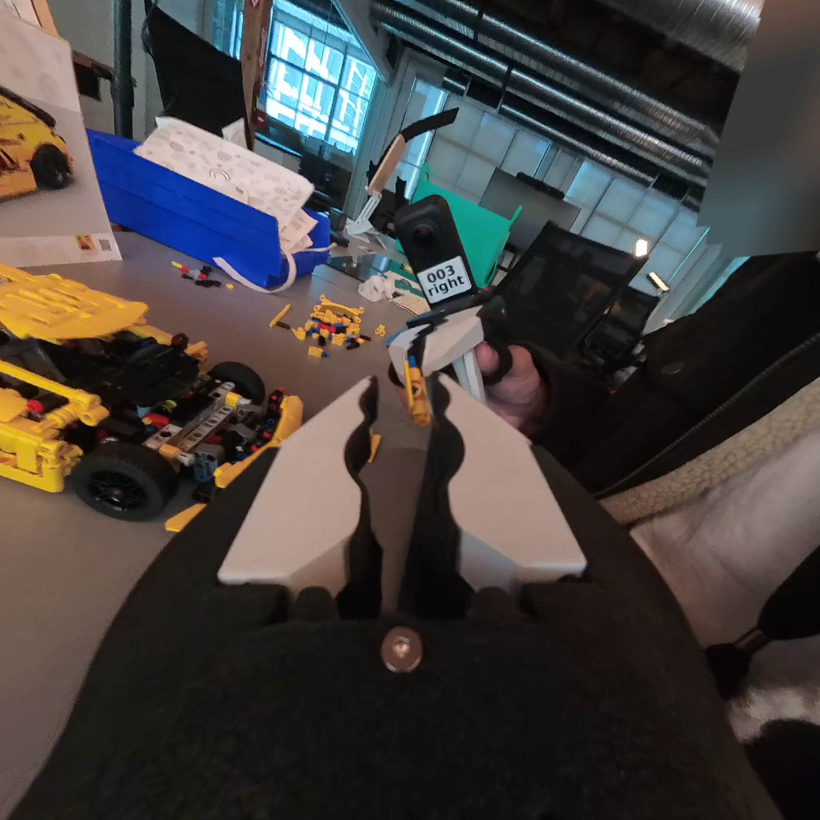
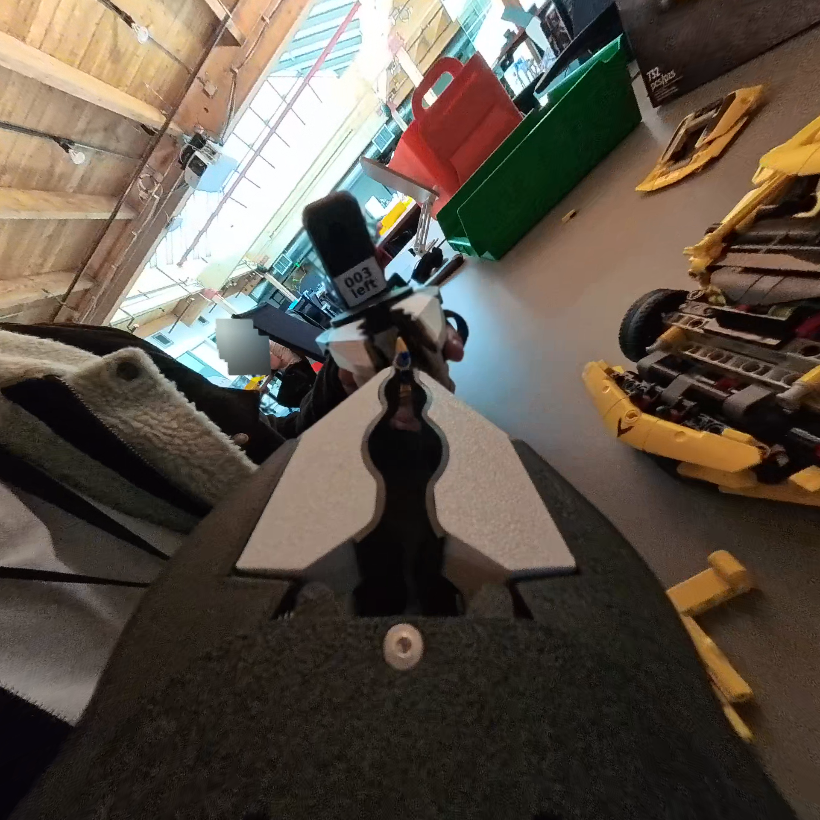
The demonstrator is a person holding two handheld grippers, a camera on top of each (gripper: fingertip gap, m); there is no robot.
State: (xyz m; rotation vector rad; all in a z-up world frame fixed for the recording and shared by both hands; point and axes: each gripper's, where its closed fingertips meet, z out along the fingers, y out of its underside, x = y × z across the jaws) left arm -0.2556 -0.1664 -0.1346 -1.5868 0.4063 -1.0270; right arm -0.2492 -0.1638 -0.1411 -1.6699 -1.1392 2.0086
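My right gripper (image 2: pixel 401 377) is shut on a small yellow brick piece with blue pins (image 2: pixel 402 357) and holds it in the air above the grey table (image 2: pixel 532 355). In the left wrist view the right gripper (image 1: pixel 410 355) comes in from the far side, held by a hand, and the piece (image 1: pixel 419 399) hangs down from its tips. My left gripper (image 1: pixel 404 381) is open. Its tips stand on either side of the piece, which is close to the right fingertip (image 1: pixel 441 386). The left gripper also shows in the right wrist view (image 2: pixel 386 341), facing mine.
A part-built yellow brick car (image 1: pixel 111 421) (image 2: pixel 732 377) stands on the table (image 1: pixel 111 599). Nearby are a pile of loose pieces (image 1: pixel 333 326), a blue bin (image 1: pixel 191 213), a green bin (image 2: pixel 546 177), a red bag (image 2: pixel 457 124) and loose yellow parts (image 2: pixel 710 590). The person's jacket (image 1: pixel 710 421) is close. My left and right fingertips are right by each other.
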